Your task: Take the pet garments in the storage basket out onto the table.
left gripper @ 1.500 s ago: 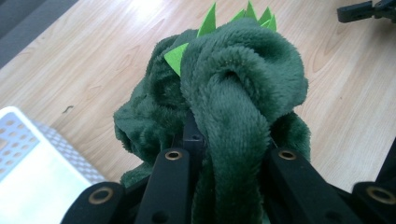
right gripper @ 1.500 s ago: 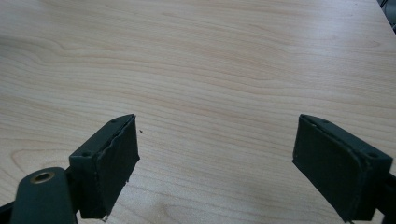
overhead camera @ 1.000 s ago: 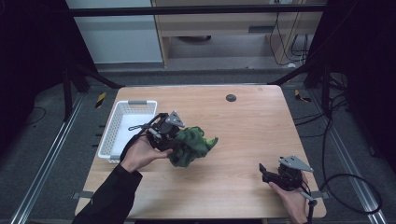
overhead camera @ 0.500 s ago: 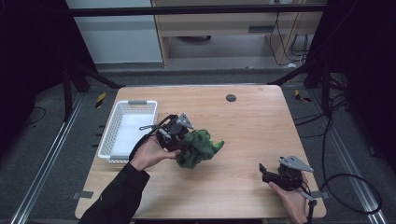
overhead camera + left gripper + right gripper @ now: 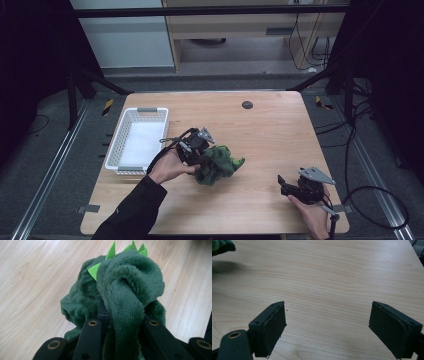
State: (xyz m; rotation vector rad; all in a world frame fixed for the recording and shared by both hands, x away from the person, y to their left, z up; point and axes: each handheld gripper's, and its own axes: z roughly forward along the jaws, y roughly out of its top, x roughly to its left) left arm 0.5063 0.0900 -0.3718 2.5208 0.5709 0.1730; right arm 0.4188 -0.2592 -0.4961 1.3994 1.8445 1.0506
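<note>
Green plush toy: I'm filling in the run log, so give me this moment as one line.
left gripper: shut on green plush toy, above wooden table | right gripper: open, nothing between jaws | white basket: left of toy

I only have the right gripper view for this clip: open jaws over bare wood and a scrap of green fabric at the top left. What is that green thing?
Observer: A dark green plush toy with bright green felt spikes, lying on the wooden table.
Operator: Is anything holding it?
Observer: Yes, the left gripper is shut on a fold of its plush.
Operator: Anywhere nearby to put it?
Observer: A white basket stands at the table's left edge, beside the left hand.
</note>
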